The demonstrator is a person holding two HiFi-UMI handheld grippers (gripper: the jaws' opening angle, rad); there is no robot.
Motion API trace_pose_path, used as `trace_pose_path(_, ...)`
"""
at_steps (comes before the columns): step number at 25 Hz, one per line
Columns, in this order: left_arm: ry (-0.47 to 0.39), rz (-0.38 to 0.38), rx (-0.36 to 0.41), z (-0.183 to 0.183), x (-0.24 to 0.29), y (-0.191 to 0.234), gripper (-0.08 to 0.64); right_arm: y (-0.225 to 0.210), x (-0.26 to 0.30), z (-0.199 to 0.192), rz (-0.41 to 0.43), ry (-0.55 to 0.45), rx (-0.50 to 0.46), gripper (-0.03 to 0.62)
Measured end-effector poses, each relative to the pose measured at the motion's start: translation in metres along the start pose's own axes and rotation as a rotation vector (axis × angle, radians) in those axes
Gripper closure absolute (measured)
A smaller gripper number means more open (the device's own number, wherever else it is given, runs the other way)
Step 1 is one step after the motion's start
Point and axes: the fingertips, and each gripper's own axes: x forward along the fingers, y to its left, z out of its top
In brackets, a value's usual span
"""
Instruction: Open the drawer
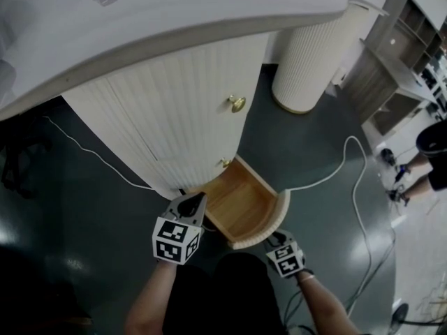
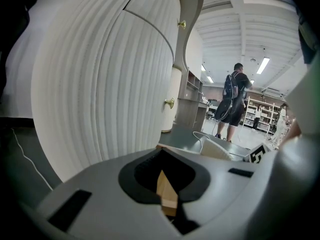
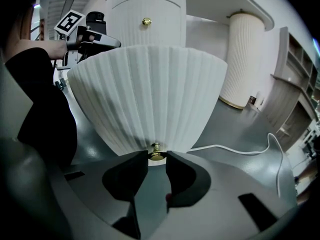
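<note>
Drawer: the lowest one of the white ribbed cabinet [image 1: 174, 110], below the curved table [image 1: 140, 26]. The drawer [image 1: 241, 201] is seen drawn well out over the dark floor [image 1: 91, 187], with its wooden inside exposed and nothing in it.
Drawer front: a curved, ribbed white drawer front [image 3: 150, 94] is turned toward the person, with a small brass knob [image 3: 156, 152] at its lower middle.
Right gripper: the right gripper [image 3: 157, 159] is set at the knob. Its fingers [image 3: 131, 170] are partly spread, one on each side of the knob, and the knob is pinched between their tips. In the head view the right gripper [image 1: 275, 238] is seen just under the front's edge.
Left gripper: the left gripper [image 1: 198, 199] is held by the drawer's near-cabinet corner. Its fingers [image 2: 142, 171] are pressed together at the tips, and no thing is gripped. A sliver of wood is seen through the slit behind the tips.
Step in hand: the pull on the knob, judged late, since most of the drawer's length is already outside the cabinet.
Next move: at most a short further pull is called for, kept straight along the drawer's run. After that the right fingers are to be spread and drawn back off the knob.
Caution: a skewed or overlong pull may jam the drawer or bring it off its runners.
Surroundings: a white cable [image 1: 353, 180] lies on the floor to the right, well apart from the drawer.
</note>
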Motion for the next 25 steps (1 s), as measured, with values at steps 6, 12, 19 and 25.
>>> trace_pose_path(6,0.003,-0.002,0.007,0.000,0.000,0.000,0.558,0.001,-0.003,-0.007,0.006,0.032,-0.004,0.483)
trace_pose_path(12,0.001,-0.007,0.000,-0.003,-0.003,0.001,0.558,-0.004,-0.021,-0.032,-0.066,0.036,0.144,0.565)
trace_pose_path(19,-0.010,-0.012,-0.004,0.002,-0.001,0.001,0.558,-0.028,-0.076,0.054,-0.121,-0.231,0.322,0.568)
trace_pose_path(25,-0.021,-0.002,-0.017,0.005,-0.003,0.005,0.558,-0.036,-0.111,0.097,-0.140,-0.351,0.351,0.584)
